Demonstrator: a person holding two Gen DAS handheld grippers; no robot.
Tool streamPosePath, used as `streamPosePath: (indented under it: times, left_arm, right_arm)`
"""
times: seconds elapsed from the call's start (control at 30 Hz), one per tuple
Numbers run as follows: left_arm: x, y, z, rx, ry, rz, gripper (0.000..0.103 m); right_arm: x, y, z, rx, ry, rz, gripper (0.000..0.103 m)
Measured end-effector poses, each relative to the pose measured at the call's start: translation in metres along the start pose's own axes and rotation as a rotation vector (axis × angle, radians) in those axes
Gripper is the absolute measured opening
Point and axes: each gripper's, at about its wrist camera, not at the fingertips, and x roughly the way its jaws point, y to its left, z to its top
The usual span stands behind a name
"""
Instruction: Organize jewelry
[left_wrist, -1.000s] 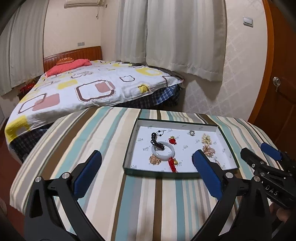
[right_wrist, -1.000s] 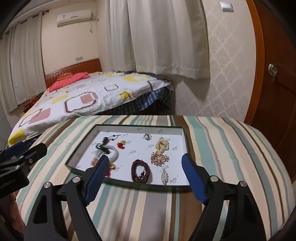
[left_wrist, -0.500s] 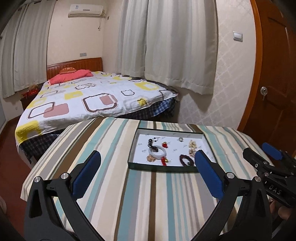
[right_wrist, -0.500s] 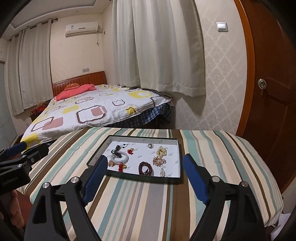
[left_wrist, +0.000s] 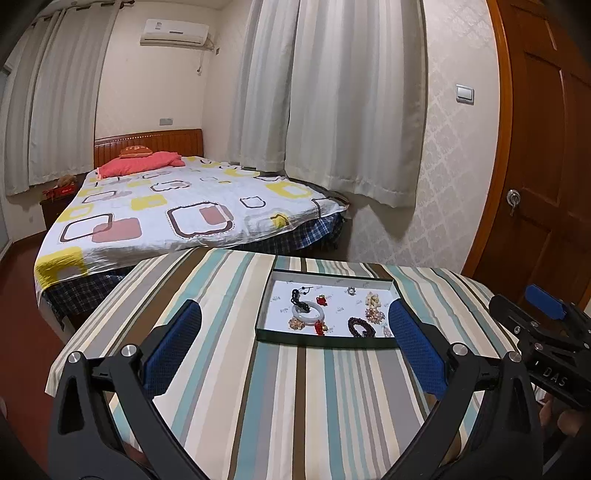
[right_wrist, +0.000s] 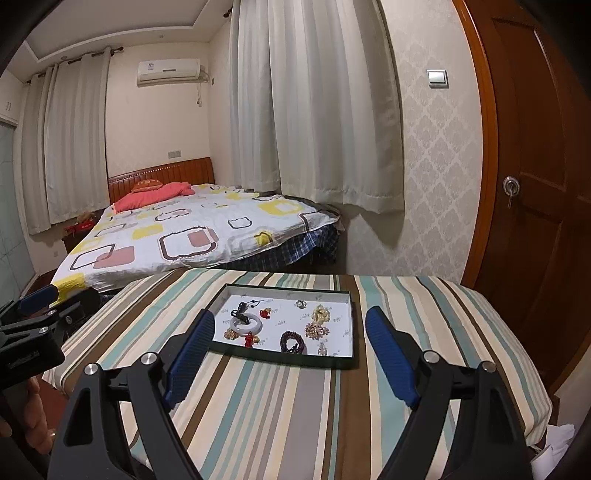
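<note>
Both tools spread wide above the striped worktop, nothing in either.

The left tool (left_wrist: 293, 343) and right tool (right_wrist: 290, 354) hang apart from the dark-rimmed tray (right_wrist: 236, 349) lying at twelve o'clock. Inside it, a white bangle (right_wrist: 246, 324) sits at nine o'clock of a dark bead bracelet (right_wrist: 293, 342); gold pieces (right_wrist: 317, 321) lie toward three o'clock.

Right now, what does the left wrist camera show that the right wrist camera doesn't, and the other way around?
Only the left wrist view shows the right gripper from the side, at its right edge. Only the right wrist view shows the left gripper from the side, at its left edge, and the ceiling cornice. Both show the jewelry tray on the striped tablecloth, the white bangle, the dark bead bracelet, the bed and the wooden door.
</note>
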Motion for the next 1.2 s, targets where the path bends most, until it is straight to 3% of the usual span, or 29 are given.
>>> streamPosePath:
  times: [1.2]
  left_arm:
    - [0.0039, 0.0099, -0.0058, -0.013, 0.014, 0.011, 0.099]
  right_arm:
    - [0.0024, 0.0048, -0.0036, -0.003, -0.003, 0.002, 0.081]
